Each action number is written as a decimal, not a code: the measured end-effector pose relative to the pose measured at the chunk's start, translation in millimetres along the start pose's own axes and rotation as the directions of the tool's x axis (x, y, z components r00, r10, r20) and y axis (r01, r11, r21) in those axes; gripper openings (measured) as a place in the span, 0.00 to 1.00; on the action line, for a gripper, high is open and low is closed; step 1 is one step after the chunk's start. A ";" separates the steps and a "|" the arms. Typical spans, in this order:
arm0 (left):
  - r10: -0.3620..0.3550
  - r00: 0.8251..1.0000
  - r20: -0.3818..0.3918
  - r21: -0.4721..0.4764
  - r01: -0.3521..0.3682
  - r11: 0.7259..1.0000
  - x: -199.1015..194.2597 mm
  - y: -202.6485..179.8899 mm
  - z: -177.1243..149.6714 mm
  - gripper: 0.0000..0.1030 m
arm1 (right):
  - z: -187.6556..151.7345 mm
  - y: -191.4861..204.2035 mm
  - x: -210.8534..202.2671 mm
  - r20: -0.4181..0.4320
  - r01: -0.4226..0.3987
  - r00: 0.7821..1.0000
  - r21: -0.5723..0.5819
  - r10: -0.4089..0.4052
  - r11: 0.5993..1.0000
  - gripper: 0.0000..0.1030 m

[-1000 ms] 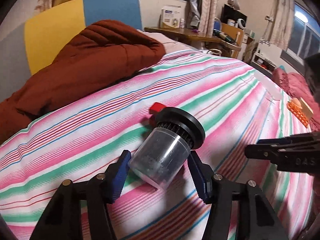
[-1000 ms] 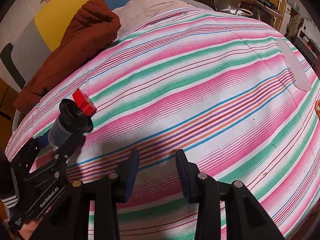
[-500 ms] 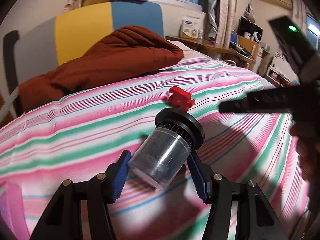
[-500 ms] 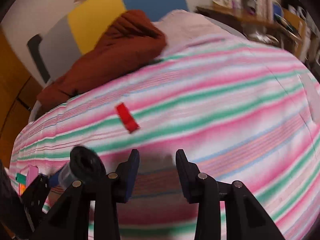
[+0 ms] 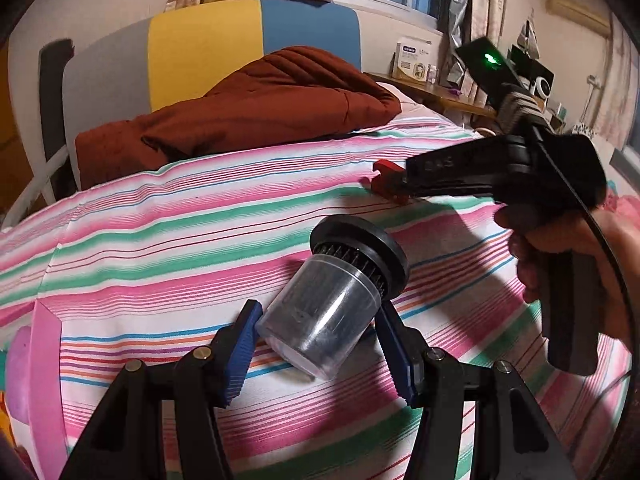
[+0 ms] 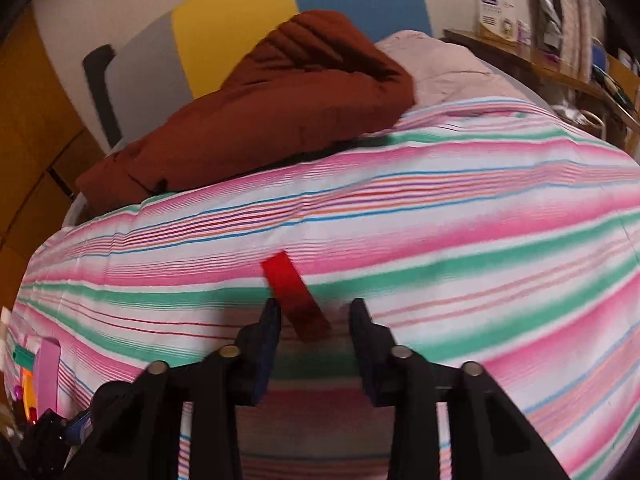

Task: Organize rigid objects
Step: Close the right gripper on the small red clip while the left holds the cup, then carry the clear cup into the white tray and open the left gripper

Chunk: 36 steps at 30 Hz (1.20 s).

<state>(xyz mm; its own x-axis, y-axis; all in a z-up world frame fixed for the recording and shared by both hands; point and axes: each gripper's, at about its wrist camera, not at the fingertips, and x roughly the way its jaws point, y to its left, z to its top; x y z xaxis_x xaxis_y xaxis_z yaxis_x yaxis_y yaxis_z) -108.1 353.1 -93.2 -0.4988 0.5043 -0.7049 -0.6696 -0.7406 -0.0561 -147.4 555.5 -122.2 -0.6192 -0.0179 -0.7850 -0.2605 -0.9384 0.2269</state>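
My left gripper [image 5: 316, 344] is shut on a clear plastic jar [image 5: 320, 320] with a black ribbed lid [image 5: 360, 244], held tilted above the striped bedspread [image 5: 160, 248]. A small red block [image 6: 296, 296] lies on the bedspread; it also shows in the left wrist view [image 5: 386, 180]. My right gripper [image 6: 316, 316] is open, its jaws on either side of the block's near end. In the left wrist view my right gripper [image 5: 404, 184] reaches the block from the right.
A rust-brown quilt [image 6: 260, 120] is piled at the head of the bed against a yellow and blue headboard [image 5: 256, 36]. Pink and coloured items [image 6: 44, 368] lie at the bed's left edge. A wooden shelf [image 5: 440, 96] with boxes stands behind.
My right gripper has swung over to the red block, which now lies between its open jaws. My left gripper has moved left and back with the jar, away from the block.
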 end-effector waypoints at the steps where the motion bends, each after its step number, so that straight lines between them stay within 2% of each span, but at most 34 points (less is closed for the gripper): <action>1: 0.000 1.000 -0.012 0.004 0.000 1.000 2.5 -0.6 -0.2 0.57 | 0.6 0.7 2.1 0.000 -0.009 1.000 -0.008 0.009 1.000 0.24; 4: 0.000 1.000 -0.026 0.001 0.000 1.000 3.6 -0.1 -1.5 0.56 | 0.0 3.3 5.2 -0.004 -0.034 0.999 -0.023 0.034 0.999 0.14; 11: 0.003 1.000 -0.024 0.002 -0.003 1.000 3.0 -0.4 -1.8 0.56 | -4.6 11.7 -2.0 -0.019 -0.088 0.996 -0.024 0.087 0.996 0.14; 16: 0.002 1.000 -0.027 -0.002 -0.002 1.000 3.9 0.7 -1.8 0.56 | -9.6 13.6 -23.8 -0.037 -0.041 0.999 -0.011 0.041 0.999 0.14; 18: 0.001 1.000 -0.028 -0.003 -0.001 1.000 3.8 0.9 -1.7 0.56 | -13.1 11.7 -40.0 -0.047 -0.024 0.999 0.031 0.026 0.999 0.14; 20: -0.002 1.000 -0.027 -0.006 0.002 1.000 3.4 2.1 -1.5 0.56 | -19.0 10.1 -52.8 -0.043 -0.041 0.998 0.074 0.044 0.996 0.14; 23: -0.008 1.000 -0.021 -0.017 0.008 1.000 0.5 4.0 -1.6 0.56 | -39.0 10.3 -74.8 -0.032 -0.042 0.998 0.127 0.046 0.991 0.14; 27: -0.051 0.999 0.002 -0.073 0.051 0.996 -16.0 16.9 -6.0 0.55 | -62.9 14.3 -77.8 -0.065 -0.061 0.995 0.162 0.073 0.985 0.14; 32: -0.065 0.998 0.028 -0.121 0.068 0.990 -48.2 25.2 -20.8 0.55 | -59.2 17.1 -68.8 -0.058 -0.027 0.998 0.119 0.034 0.992 0.14; 36: -0.077 0.997 0.020 -0.182 0.079 0.980 -69.3 33.6 -42.1 0.55 | -61.5 22.4 -67.9 -0.049 -0.059 0.997 0.099 0.064 0.993 0.14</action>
<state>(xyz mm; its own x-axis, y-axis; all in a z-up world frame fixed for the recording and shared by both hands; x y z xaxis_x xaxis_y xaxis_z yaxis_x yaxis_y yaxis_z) -72.9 274.6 -76.0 -0.4571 0.5687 -0.6839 -0.5956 -0.7668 -0.2396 -65.6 514.5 -99.2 -0.5979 -0.0948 -0.7959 -0.2955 -0.8970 0.3289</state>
